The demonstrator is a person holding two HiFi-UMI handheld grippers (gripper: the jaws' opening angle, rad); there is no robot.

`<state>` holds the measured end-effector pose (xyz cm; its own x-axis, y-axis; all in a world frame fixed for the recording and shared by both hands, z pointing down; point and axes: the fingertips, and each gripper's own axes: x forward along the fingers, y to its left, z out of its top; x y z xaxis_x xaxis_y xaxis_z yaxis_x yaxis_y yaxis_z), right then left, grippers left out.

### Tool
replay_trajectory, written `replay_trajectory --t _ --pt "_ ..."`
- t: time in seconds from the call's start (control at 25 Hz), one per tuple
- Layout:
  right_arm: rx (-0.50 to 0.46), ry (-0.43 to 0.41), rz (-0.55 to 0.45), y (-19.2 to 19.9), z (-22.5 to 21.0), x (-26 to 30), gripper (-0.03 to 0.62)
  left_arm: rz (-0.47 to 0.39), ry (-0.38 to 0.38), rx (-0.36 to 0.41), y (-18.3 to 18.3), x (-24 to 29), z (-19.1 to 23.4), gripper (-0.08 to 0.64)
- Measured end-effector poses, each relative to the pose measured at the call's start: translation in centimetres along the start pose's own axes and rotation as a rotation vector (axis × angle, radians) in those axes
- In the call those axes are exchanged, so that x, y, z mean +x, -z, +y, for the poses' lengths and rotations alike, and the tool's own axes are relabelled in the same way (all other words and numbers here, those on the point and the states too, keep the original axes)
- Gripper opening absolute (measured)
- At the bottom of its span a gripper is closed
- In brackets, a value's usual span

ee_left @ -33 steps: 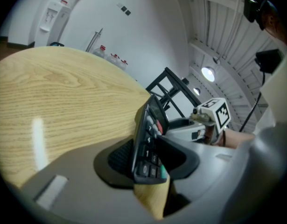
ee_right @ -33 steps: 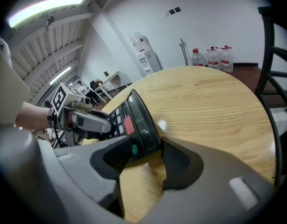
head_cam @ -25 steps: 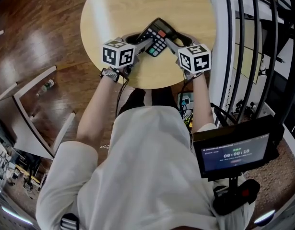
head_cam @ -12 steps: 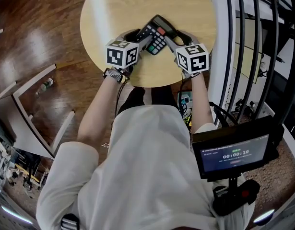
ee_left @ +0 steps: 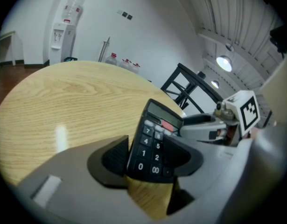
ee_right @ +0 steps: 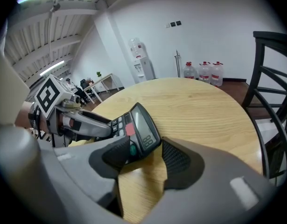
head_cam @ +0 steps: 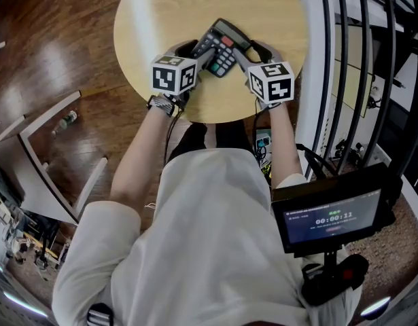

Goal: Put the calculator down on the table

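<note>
A black calculator (head_cam: 221,46) with a grey screen and one red key is on the round wooden table (head_cam: 175,12), between both grippers. My left gripper (head_cam: 202,54) has its jaws opening around the keypad end (ee_left: 155,141). The left pad lies along that edge and the right pad stands in front of it. My right gripper (head_cam: 244,51) is also opening. The tilted screen end (ee_right: 136,132) leans on its left pad, and bare wood shows before the right pad (ee_right: 178,160). I cannot tell whether the calculator lies flat.
A black barred chair (head_cam: 351,60) stands close at the table's right. A small monitor (head_cam: 334,212) is mounted low on the right. On the wooden floor to the left are a white frame (head_cam: 52,161) and a bottle (head_cam: 62,122).
My left gripper has shifted slightly right and turned toward the calculator. The calculator has moved a little farther onto the table. The right gripper has barely moved.
</note>
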<state>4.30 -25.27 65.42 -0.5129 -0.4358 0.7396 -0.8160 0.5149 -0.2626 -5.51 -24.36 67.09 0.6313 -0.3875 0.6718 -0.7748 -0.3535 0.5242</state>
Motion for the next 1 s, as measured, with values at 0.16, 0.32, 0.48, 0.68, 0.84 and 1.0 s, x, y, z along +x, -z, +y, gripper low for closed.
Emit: replay_trajectory --t 0.16,0.32,0.48,0.68,0.84,1.0 --pt "-0.017 0.002 0.002 -0.2 -0.4 -0.2 0.215 -0.003 -0.001 0.002 -0.2 0.3 -0.3 0.249" --pt "-0.009 0.004 -0.004 0.0 -0.5 -0.2 0.215 -0.013 0.006 -0.003 0.0 0.2 -0.2 0.253" --pt "-0.002 -0.001 -0.005 -0.1 -0.4 0.0 0.215 -0.006 0.021 -0.024 0.3 -0.1 0.1 0.259" --pt "0.008 0.001 0.005 0.2 -0.8 -0.5 0.215 0.003 0.000 -0.025 0.5 -0.4 -0.5 0.259" --pt "0.019 0.015 0.006 0.4 -1.3 -0.8 0.215 0.009 -0.019 -0.014 0.4 -0.5 -0.7 0.258" --pt "0.039 0.037 0.024 0.6 -2.0 -1.1 0.215 0.021 -0.086 0.001 0.0 -0.7 0.0 0.255"
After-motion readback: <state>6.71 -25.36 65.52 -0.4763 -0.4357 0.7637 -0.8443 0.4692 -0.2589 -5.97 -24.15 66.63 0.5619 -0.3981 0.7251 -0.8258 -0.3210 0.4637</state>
